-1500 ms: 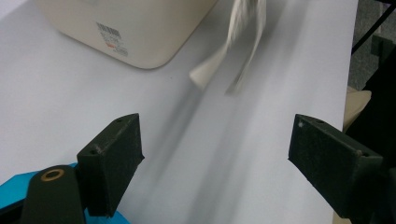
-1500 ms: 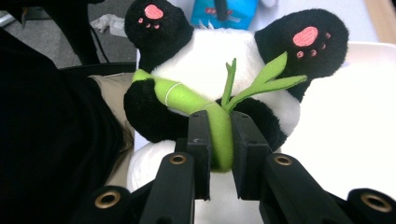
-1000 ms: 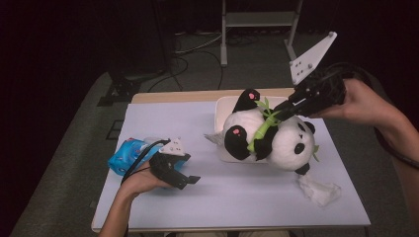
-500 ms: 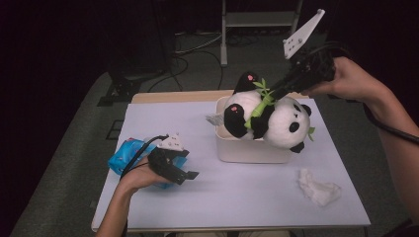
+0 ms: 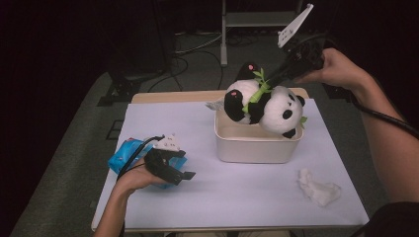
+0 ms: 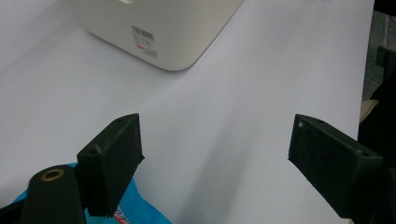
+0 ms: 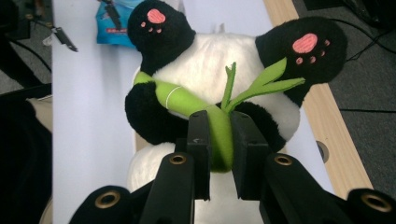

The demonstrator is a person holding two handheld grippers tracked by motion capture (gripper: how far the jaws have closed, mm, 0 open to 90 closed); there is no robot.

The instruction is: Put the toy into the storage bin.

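Observation:
A black and white plush panda (image 5: 262,106) hangs tilted over the far rim of a cream plastic bin (image 5: 257,143), with its head low at the right. My right gripper (image 5: 267,84) is shut on the panda's green bamboo stalk (image 7: 219,130), and the pads squeeze it from both sides. The pink-soled feet (image 7: 308,44) point away from the camera in the right gripper view. My left gripper (image 5: 184,174) rests open on the white table cover near the front left, and nothing lies between its pads (image 6: 114,161). It lies on a blue packet (image 5: 126,154).
A crumpled white tissue (image 5: 318,187) lies at the front right of the table cover (image 5: 237,197). The bin's label side (image 6: 142,39) faces the left gripper. A wooden table edge (image 5: 168,96) runs along the back. Cables and a metal stand (image 5: 232,29) are on the dark floor behind.
My right gripper has carried the panda toward the back and up by its bamboo stalk, so the bin underneath has come into sight. The left hand has stayed put.

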